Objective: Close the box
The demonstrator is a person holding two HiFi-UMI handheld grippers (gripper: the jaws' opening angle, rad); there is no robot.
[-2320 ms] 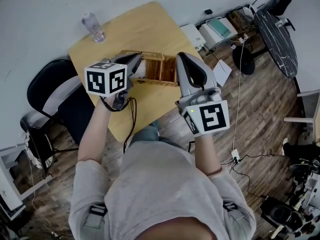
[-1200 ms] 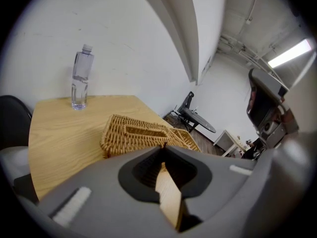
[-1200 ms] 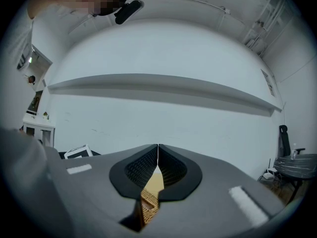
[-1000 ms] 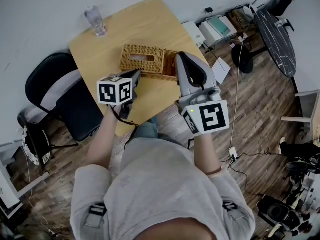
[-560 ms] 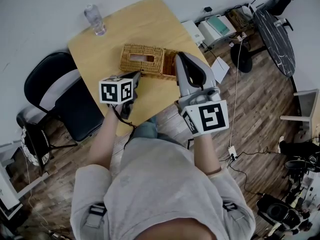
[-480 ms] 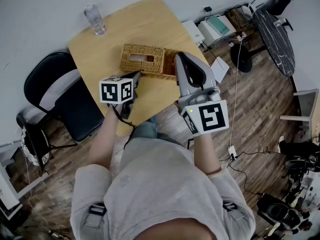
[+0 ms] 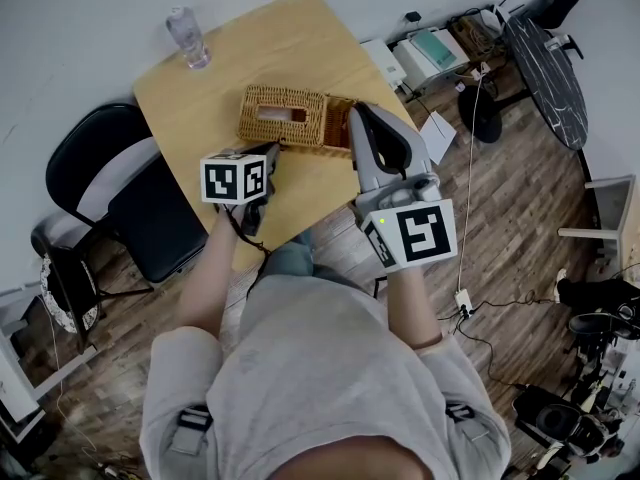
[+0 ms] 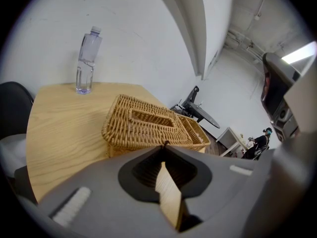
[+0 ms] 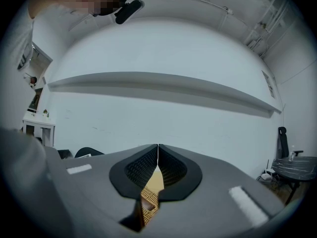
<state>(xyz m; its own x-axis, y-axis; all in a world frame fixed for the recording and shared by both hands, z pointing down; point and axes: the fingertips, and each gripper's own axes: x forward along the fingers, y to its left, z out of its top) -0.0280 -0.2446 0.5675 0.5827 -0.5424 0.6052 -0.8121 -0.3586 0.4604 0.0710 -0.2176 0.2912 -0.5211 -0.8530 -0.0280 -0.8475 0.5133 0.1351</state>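
Wicker box [image 7: 283, 118] on the wooden table [image 7: 210, 78], at my 12 o'clock: slotted lid down, an open section at its 3 o'clock end, contents not discernible. Water bottle [image 7: 187, 38] upright at 11 o'clock. My left gripper [image 8: 164, 146] and right gripper [image 9: 158, 146]: jaws together, gripping nothing.

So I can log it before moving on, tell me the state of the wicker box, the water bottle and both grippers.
Wicker box: slotted lid down; one end section looks open-topped.
Water bottle: upright, apart from the box.
Left gripper: jaws shut, empty, short of the box.
Right gripper: jaws shut, empty.
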